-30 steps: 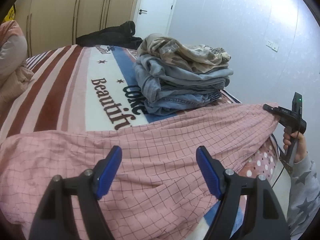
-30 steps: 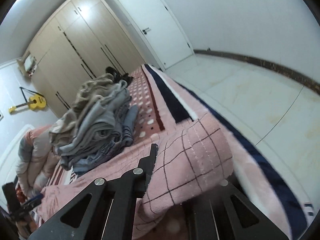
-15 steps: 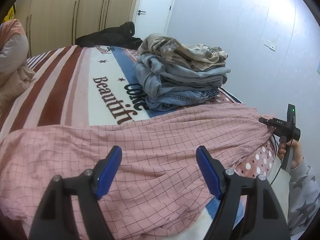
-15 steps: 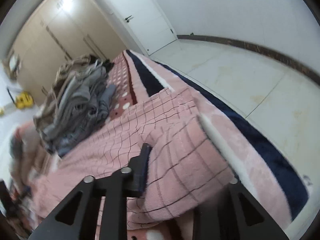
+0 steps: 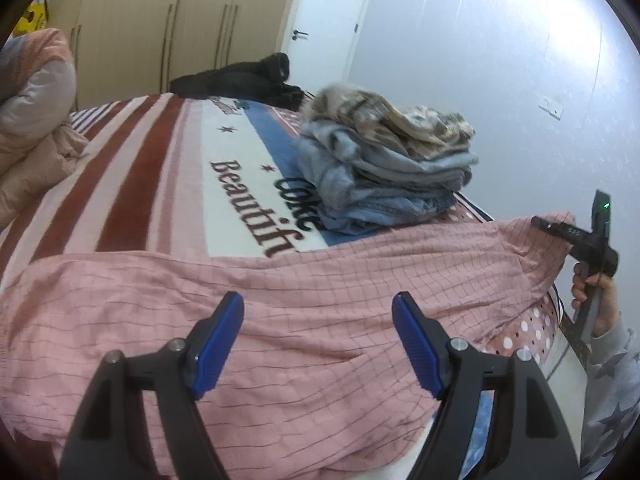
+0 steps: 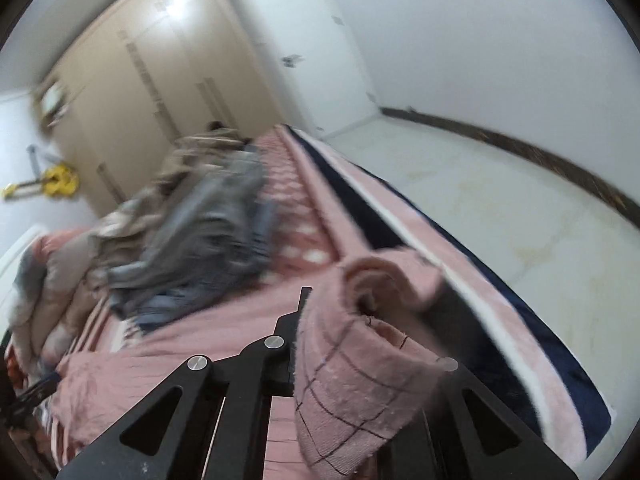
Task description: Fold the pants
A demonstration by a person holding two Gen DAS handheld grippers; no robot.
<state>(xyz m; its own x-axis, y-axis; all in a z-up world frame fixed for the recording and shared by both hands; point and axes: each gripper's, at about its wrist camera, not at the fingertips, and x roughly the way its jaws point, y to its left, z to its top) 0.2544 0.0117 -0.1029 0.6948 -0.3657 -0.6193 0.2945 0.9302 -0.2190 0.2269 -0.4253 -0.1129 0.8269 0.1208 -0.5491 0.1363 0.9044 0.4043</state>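
Pink checked pants (image 5: 304,292) lie spread across the near end of the bed, from the left edge to the right corner. My left gripper (image 5: 318,344) hovers open over their middle, its blue pads wide apart and holding nothing. My right gripper (image 6: 360,344) is shut on one end of the pants (image 6: 352,384), with the cloth bunched over the fingers. It also shows in the left wrist view (image 5: 560,232), holding that end raised at the bed's right corner.
A stack of folded grey, denim and beige clothes (image 5: 384,172) sits on the striped blanket (image 5: 160,184) just behind the pants. A black garment (image 5: 240,80) lies at the far end. A quilt (image 5: 32,120) is heaped at left. Floor (image 6: 500,184) lies to the right of the bed.
My right gripper dropped with the pants end, then lifted it again, and its view has swung and blurred. My left gripper has stayed open over the pants.
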